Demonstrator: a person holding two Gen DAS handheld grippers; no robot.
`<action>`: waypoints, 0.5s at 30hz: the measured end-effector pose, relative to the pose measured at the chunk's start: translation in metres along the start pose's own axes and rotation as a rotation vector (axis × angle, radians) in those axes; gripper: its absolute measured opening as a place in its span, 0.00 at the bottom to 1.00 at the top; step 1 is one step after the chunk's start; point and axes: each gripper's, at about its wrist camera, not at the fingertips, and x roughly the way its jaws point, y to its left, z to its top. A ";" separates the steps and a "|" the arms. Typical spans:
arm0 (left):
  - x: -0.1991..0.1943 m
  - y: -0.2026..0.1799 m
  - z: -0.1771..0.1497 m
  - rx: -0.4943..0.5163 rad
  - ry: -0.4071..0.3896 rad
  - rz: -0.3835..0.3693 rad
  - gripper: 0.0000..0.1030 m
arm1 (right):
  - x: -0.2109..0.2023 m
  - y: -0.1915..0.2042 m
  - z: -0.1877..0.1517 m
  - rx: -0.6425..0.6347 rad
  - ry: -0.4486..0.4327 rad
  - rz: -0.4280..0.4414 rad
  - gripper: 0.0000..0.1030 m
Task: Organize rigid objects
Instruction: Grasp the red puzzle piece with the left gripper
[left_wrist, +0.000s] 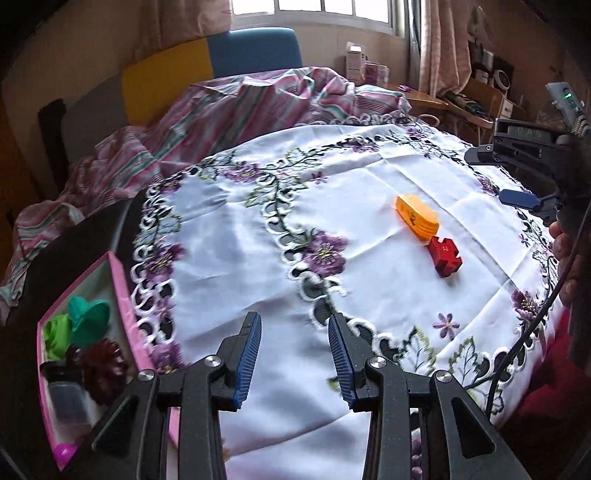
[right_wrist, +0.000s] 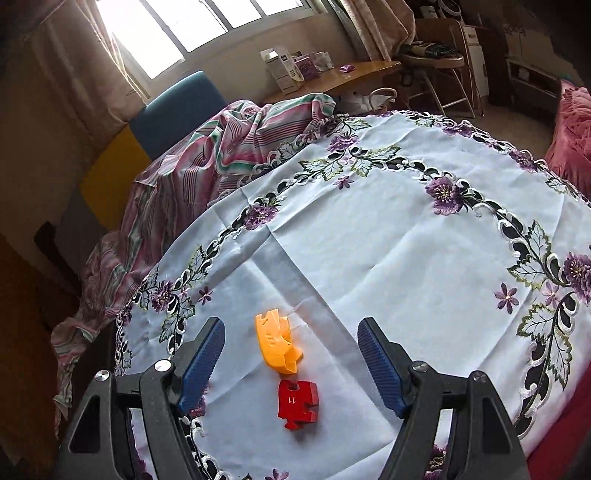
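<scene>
Right wrist view: right gripper (right_wrist: 291, 354) hangs over the near part of the embroidered tablecloth (right_wrist: 388, 240), jaws spread wide, holding nothing. Orange piece (right_wrist: 276, 341) lies on the cloth between the two blue pads, slightly left of centre; red puzzle piece (right_wrist: 297, 404) marked 11 lies just below it, closer to the camera, the two nearly touching. Neither piece touches a finger. Left wrist view: left gripper (left_wrist: 294, 354) is also open, a moderate gap, empty, pointing across the cloth. From here the orange piece (left_wrist: 417, 218) and red puzzle piece (left_wrist: 445, 256) sit well ahead and to the right, side by side. Pink box (left_wrist: 122, 295) sits at the left edge of the cloth, just left of the left gripper; inside it are a green cone-like toy (left_wrist: 90, 317), a lime-green item (left_wrist: 57, 338), a dark red spiky item (left_wrist: 103, 365) and a dark container (left_wrist: 66, 395). Right gripper body shows at the far right edge of this view, raised above the cloth, with part of a hand (left_wrist: 565, 258) below it. Striped bedding (left_wrist: 229, 107) lies beyond the cloth.
</scene>
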 end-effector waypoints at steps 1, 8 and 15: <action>0.002 -0.003 0.002 0.007 0.001 -0.003 0.38 | 0.000 -0.001 0.000 0.007 -0.001 0.001 0.74; 0.012 -0.029 0.013 0.052 0.001 -0.033 0.38 | -0.001 -0.005 0.002 0.033 -0.004 0.011 0.74; 0.019 -0.041 0.016 0.071 0.008 -0.045 0.40 | -0.005 -0.011 0.004 0.063 -0.019 0.014 0.74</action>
